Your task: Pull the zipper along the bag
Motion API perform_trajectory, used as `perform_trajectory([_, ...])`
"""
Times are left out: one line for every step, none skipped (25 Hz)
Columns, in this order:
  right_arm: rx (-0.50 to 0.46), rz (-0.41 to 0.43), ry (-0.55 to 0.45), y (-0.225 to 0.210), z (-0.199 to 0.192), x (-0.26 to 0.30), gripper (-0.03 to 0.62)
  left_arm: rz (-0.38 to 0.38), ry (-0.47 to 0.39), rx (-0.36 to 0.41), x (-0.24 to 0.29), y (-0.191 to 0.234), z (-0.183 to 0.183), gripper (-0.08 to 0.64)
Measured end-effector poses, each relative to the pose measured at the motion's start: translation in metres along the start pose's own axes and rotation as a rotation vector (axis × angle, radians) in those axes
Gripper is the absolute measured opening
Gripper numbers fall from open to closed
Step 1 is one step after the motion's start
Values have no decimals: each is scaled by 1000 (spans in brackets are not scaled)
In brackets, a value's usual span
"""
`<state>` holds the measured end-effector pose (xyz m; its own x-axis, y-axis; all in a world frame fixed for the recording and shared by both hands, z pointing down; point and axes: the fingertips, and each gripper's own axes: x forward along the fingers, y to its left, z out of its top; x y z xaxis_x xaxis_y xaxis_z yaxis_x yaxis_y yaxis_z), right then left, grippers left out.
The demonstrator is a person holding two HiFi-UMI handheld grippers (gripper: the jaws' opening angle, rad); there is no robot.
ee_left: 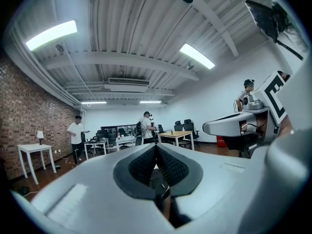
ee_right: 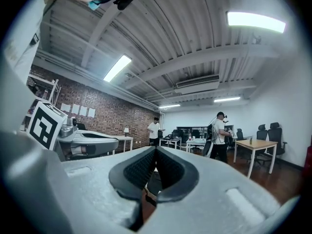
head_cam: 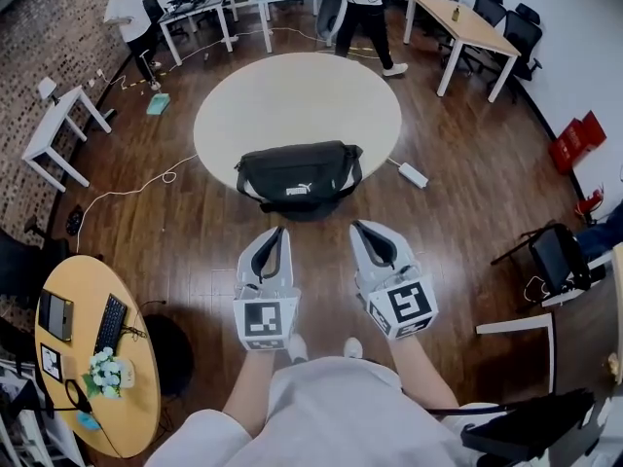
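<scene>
Lying broadside at the near edge of the round table (head_cam: 292, 90), the black bag (head_cam: 299, 175) likely presents its zipper run to the left gripper (head_cam: 279, 232) and right gripper (head_cam: 357, 227), both held level short of it, jaws closed empty.

One bag (head_cam: 299, 175) lies here, and two grippers show: left gripper (head_cam: 280, 230), right gripper (head_cam: 356, 225). Two round tables stand: white table (head_cam: 292, 90), wooden table (head_cam: 90, 282).

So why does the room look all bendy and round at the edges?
Head view: the wide lens bows the floor around the black bag. Left gripper view: dark rounded corners, ceiling light glares white. Right gripper view: same curving, with the right gripper blurry.
</scene>
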<state>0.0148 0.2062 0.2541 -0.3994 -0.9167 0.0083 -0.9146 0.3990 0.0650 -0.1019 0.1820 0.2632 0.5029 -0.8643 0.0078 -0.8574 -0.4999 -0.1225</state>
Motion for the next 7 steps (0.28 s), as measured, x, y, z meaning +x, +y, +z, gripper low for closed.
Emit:
perform_trajectory([-4, -1, 5, 3, -1, 3, -9, 2, -1, -1, 0, 5, -1, 17])
perform_trajectory([-10, -3, 8, 5, -1, 6, -9, 2, -2, -3, 0, 10, -3, 17])
perform_trajectory([-12, -5, 12, 8, -2, 9, -9, 1, -1, -6, -1, 13, -4, 17])
perform_trajectory([-11, -7, 17, 11, -4, 11, -9, -1, 1, -8, -2, 17, -6, 17])
perform_trajectory([-9, -9, 22, 14, -5, 14, -9, -4, 3, -9, -3, 20, -8, 17])
perform_trajectory([-8, -10, 25, 17, -6, 16, -9, -7, 4, -9, -4, 24, -9, 17])
perform_trajectory([-6, -11, 28, 20, -7, 19, -9, -11, 5, -10, -5, 27, -10, 17])
